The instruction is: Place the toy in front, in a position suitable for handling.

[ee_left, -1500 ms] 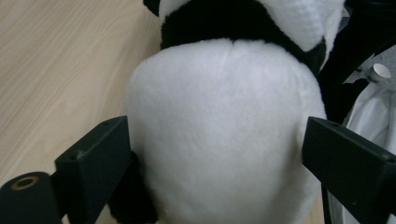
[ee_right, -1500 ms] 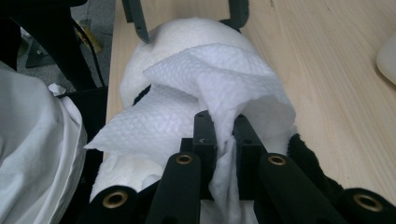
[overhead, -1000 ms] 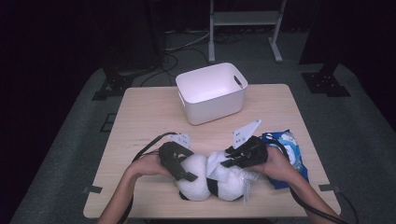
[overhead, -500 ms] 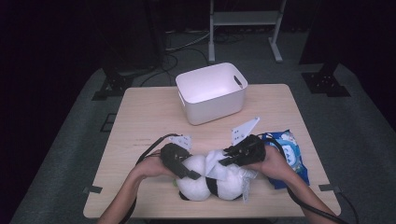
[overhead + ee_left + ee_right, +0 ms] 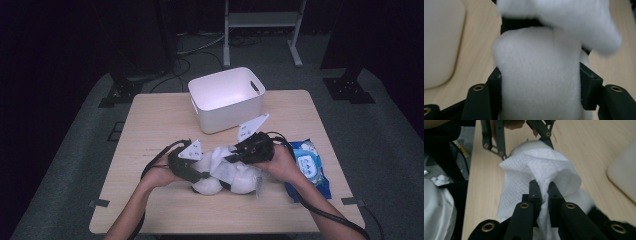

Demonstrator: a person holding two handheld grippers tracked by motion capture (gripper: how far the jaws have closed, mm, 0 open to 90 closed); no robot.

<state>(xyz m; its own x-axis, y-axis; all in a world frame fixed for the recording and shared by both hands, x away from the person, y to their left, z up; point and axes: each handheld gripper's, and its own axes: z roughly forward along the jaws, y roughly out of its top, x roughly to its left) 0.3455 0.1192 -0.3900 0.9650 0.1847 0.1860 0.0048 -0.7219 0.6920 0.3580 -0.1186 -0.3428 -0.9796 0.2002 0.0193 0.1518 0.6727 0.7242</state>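
Black tongs, brass screws, grey plates, black cables.

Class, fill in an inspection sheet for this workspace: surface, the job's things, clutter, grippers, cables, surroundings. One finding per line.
Surface: light wooden table, its far-left part bare.
Job's things: black-and-white plush toy lying near the front edge; white wipe draped over it.
Clutter: white bin behind the toy, nothing visible inside it; blue wipes pack on the right.
Grippers: left gripper has just closed its jaws on the toy's white body; right gripper pinches the wipe.
Cables: a black cable loops from the left gripper; another trails off the front edge on the right; more lie on the floor behind.
Surroundings: dark room, grey floor, white metal stand behind the table.
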